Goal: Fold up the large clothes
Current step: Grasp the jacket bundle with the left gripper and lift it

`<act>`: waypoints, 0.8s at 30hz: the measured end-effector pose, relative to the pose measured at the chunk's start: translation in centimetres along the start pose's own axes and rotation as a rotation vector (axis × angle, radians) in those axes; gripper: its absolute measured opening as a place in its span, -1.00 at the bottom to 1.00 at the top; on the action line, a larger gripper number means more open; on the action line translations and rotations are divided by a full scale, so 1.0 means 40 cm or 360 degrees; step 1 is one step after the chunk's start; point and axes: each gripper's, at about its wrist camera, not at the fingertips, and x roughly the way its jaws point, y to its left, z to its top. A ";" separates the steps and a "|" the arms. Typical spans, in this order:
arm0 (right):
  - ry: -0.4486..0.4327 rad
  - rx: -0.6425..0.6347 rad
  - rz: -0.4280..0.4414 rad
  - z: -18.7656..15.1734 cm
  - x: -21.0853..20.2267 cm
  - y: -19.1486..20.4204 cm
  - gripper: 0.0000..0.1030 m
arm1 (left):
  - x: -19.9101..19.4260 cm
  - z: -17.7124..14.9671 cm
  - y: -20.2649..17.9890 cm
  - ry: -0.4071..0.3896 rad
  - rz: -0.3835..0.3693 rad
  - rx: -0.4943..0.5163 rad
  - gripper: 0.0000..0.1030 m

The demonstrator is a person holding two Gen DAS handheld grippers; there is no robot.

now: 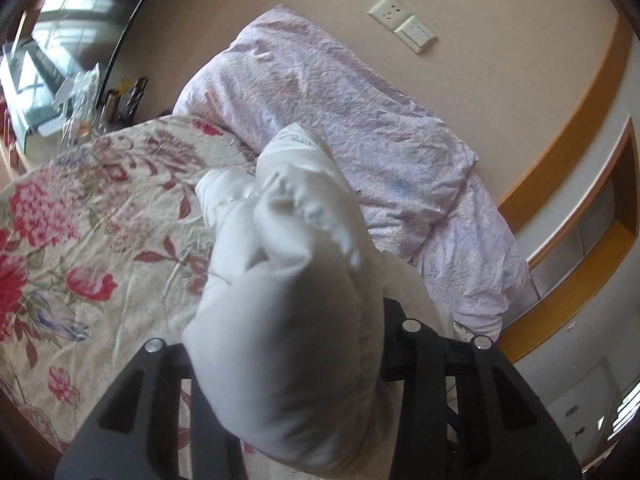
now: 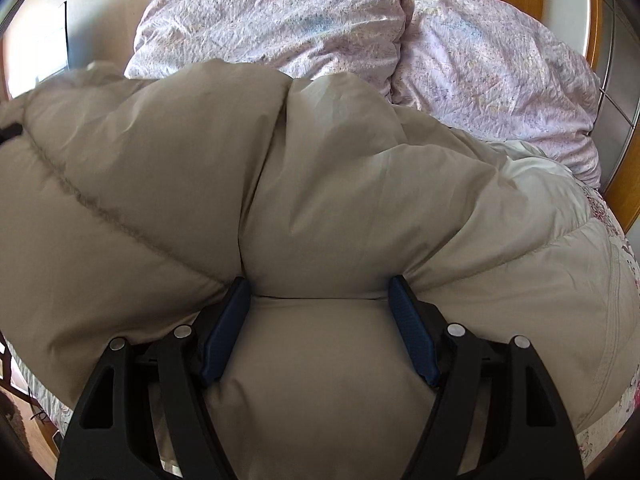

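A puffy beige-white down jacket [image 2: 320,168] lies bunched on the bed and fills the right wrist view. My right gripper [image 2: 320,292] has its blue pads [image 2: 224,328] spread wide with a thick fold of the jacket bulging between them. In the left wrist view, my left gripper [image 1: 288,344] holds a padded white part of the jacket [image 1: 288,280] lifted above the bed. The cloth hides its fingertips.
The bed has a floral sheet [image 1: 88,232] and two pale lilac pillows [image 2: 280,20] against the beige wall. A wooden headboard frame [image 1: 568,208] runs on the right. Wall sockets [image 1: 404,24] sit above the pillows. A cluttered windowsill [image 1: 80,92] is at far left.
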 end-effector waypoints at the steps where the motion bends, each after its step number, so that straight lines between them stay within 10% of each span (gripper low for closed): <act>1: -0.0002 0.0000 -0.0010 0.000 0.001 0.002 0.42 | -0.003 0.004 -0.023 -0.0010 -0.0013 0.0041 -0.22; 12: 0.0011 0.0019 0.0012 -0.002 0.003 -0.011 0.42 | 0.006 -0.024 -0.360 -0.0018 -0.0274 0.0532 -0.17; 24: -0.0032 0.0076 0.0196 -0.021 -0.043 -0.102 0.42 | 0.093 -0.126 -0.585 0.0116 -0.0434 0.0700 -0.04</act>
